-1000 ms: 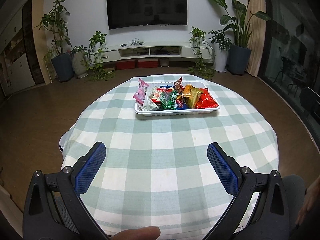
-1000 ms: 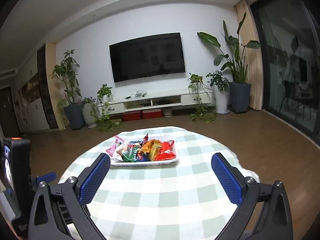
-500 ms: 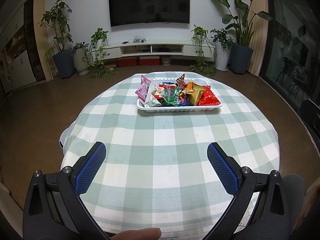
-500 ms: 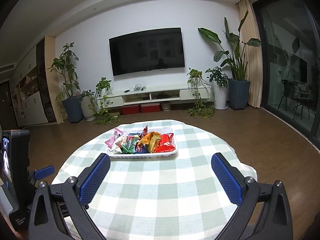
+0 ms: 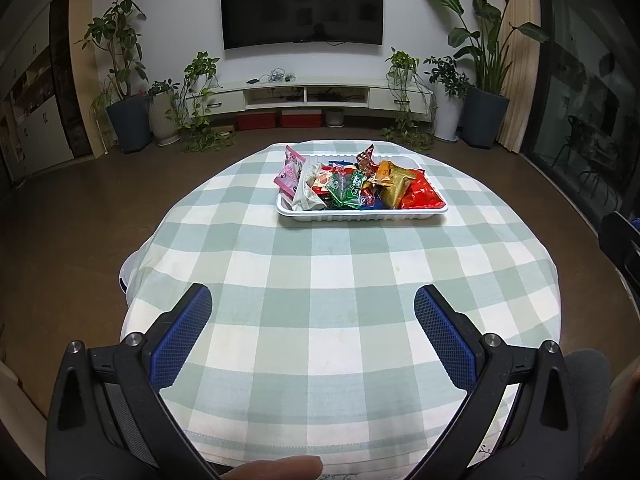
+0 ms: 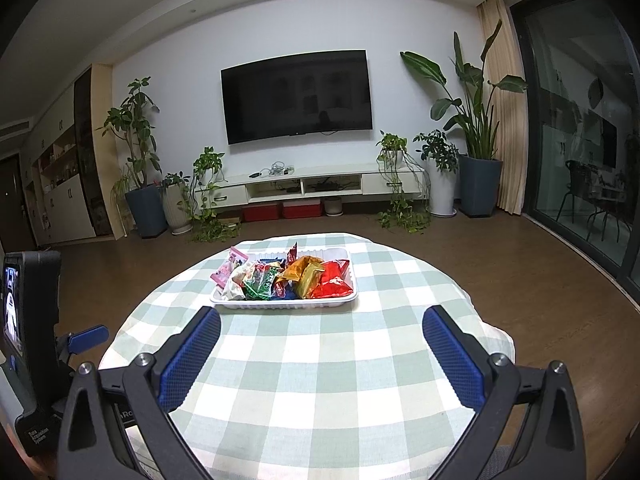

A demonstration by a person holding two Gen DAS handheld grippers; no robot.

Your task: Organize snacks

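A white tray holds a heap of snack packets: a pink one at its left end, green ones in the middle, orange and red at the right. It stands on the far half of the round table; it also shows in the right wrist view. My left gripper is open and empty over the near part of the table. My right gripper is open and empty, short of the tray.
The table wears a green and white checked cloth. Beyond it are brown floor, a low TV cabinet and potted plants. The other gripper's body shows at the left of the right wrist view.
Both grippers have drawn back and tilted up a little, so the tray sits farther off and the room shows more. Both stay open and empty.
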